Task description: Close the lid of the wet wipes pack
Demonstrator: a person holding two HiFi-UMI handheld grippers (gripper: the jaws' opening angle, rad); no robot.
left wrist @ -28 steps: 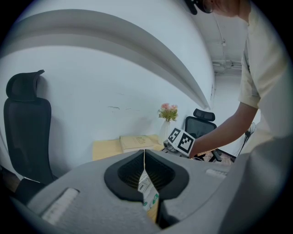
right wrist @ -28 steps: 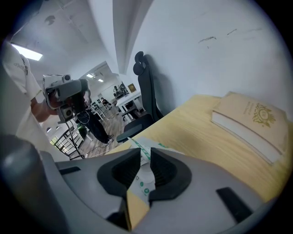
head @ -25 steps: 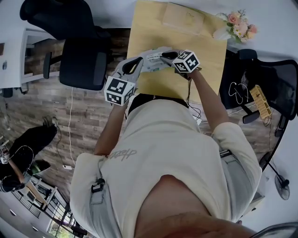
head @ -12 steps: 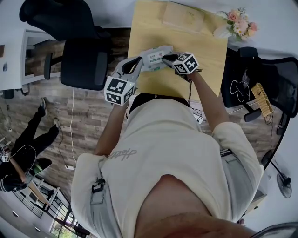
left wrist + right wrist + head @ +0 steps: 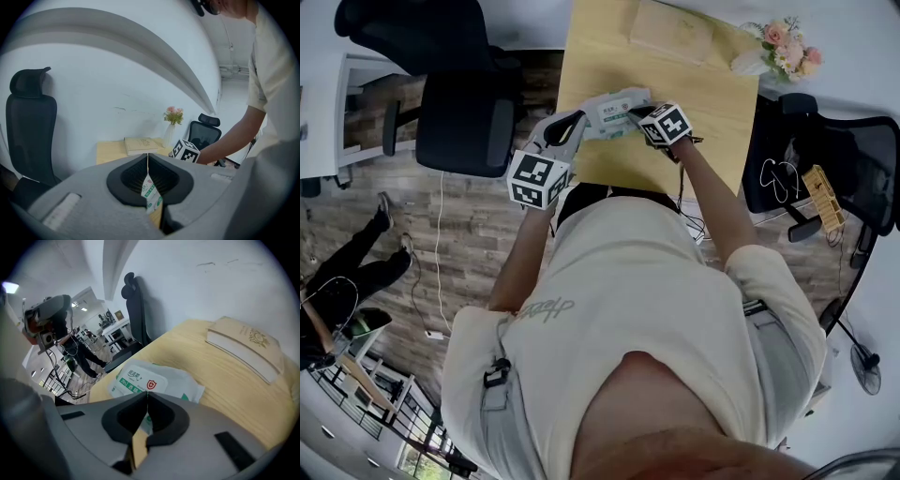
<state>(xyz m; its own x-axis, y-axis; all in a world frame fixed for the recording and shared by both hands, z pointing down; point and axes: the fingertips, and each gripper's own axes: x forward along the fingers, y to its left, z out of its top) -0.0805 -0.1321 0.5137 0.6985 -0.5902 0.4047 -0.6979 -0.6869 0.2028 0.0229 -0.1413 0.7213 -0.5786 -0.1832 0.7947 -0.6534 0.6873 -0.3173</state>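
Note:
The wet wipes pack (image 5: 615, 109) lies near the front edge of the wooden table (image 5: 712, 94), white and green, and its white lid (image 5: 140, 377) looks flat on the pack. My left gripper (image 5: 583, 127) holds the pack's left end; in the left gripper view the crimped edge of the pack (image 5: 151, 196) is pinched between the shut jaws (image 5: 148, 159). My right gripper (image 5: 637, 112) is at the pack's right end, jaws shut (image 5: 147, 398) and just over the pack (image 5: 159, 380). Whether they touch it is hidden.
A beige book (image 5: 670, 33) lies at the table's far side, with a flower vase (image 5: 773, 52) at the far right corner. Black office chairs stand left (image 5: 459, 122) and right (image 5: 825, 159) of the table. A person (image 5: 347, 281) is on the floor at left.
Both grippers and the pack have shifted slightly further onto the table. The person at left has moved across the floor.

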